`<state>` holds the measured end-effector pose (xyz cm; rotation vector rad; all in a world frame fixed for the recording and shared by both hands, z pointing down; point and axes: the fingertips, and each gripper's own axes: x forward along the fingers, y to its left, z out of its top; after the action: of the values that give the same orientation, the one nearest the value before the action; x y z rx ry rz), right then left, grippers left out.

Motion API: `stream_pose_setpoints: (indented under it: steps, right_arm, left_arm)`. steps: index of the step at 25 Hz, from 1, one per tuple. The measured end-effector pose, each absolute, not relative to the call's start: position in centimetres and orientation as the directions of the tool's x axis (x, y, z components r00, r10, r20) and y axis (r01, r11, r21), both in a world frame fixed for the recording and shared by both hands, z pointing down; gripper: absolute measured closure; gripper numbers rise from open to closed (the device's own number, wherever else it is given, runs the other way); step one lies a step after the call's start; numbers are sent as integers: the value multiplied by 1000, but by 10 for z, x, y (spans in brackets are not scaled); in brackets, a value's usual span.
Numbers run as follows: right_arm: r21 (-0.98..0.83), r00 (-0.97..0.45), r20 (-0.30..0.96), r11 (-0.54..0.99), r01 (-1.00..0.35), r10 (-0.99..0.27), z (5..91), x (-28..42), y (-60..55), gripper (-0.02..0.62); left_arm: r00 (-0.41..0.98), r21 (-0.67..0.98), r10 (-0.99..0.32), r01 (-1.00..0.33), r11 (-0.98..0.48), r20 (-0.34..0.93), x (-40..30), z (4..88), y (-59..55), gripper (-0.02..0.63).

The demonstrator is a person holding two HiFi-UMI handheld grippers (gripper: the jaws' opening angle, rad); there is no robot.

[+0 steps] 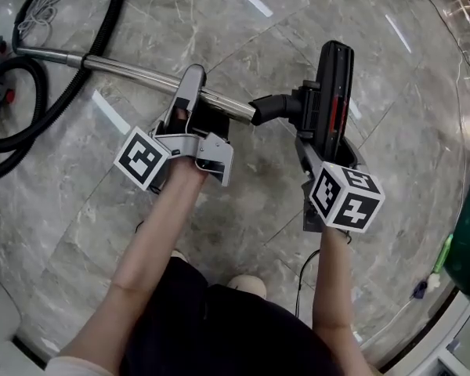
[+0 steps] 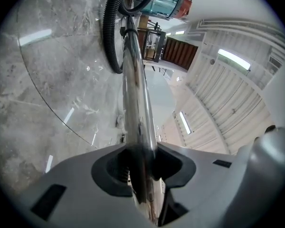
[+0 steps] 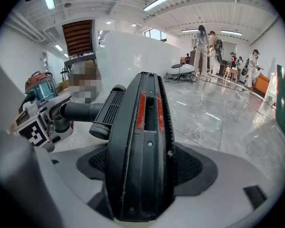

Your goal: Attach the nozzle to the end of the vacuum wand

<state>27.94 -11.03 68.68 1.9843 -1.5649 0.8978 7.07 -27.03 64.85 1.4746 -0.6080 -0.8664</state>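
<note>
Left hand-held gripper (image 1: 189, 92) clamps the chrome vacuum wand (image 1: 133, 70) while the right hand-held gripper (image 1: 329, 146) pinches the black nozzle (image 1: 334, 84), its neck right at the wand's end, above a grey marble floor (image 1: 243, 210)

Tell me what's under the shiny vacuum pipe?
Grey stone floor lies under the pipe. The left gripper is shut on the pipe near its end, so the bit of floor right below that part is covered.
</note>
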Motion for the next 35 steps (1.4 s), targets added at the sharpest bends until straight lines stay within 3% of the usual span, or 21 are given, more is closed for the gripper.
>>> stream_pose_setpoints:
  steps: [5,11,16,21,24,27,29,30,33,35]
  right_arm:
    - [-32,188,751,-319,-947,-633,698,279,-103,189]
    - [13,209,767,-311,-950,-607,708,288,-103,189]
    - [24,186,777,-267,-964,-601,715,280,-105,189]
    - [-39,140,783,-272,-961,-606,722,272,-109,189]
    - [-77,126,785,-298,-952,-607,725,273,-112,199]
    - [-118,114,780,-324,-939,-615,725,276,-117,204]
    - [-97,128,775,-316,-944,-619,722,278,-120,204]
    - [-86,132,773,-309,-947,-621,720,278,-122,206]
    - [-87,130,766,-302,-949,-630,719,279,-128,206]
    - [-74,137,764,-297,-952,-631,718,280,-131,207]
  left_arm:
    - [590,990,-797,24,-142,-128,78,659,-275,480]
    - [777,937,-630,-227,-265,10,99,679,-269,411]
    - [872,870,-483,-294,-396,75,94,688,-265,348]
    - [937,844,-334,-258,-470,101,90,688,-254,305]
    - [941,769,-294,-310,-559,166,75,691,-249,244]
    - [916,538,-211,-375,-755,341,53,702,-235,235]
    - [828,247,-197,-369,-896,525,30,712,-221,235]
    - [767,41,-265,-353,-935,584,15,710,-221,235]
    - [626,-573,-558,-209,-793,545,-19,686,-246,236]
    - [561,-742,-640,-64,-667,526,-26,682,-271,235]
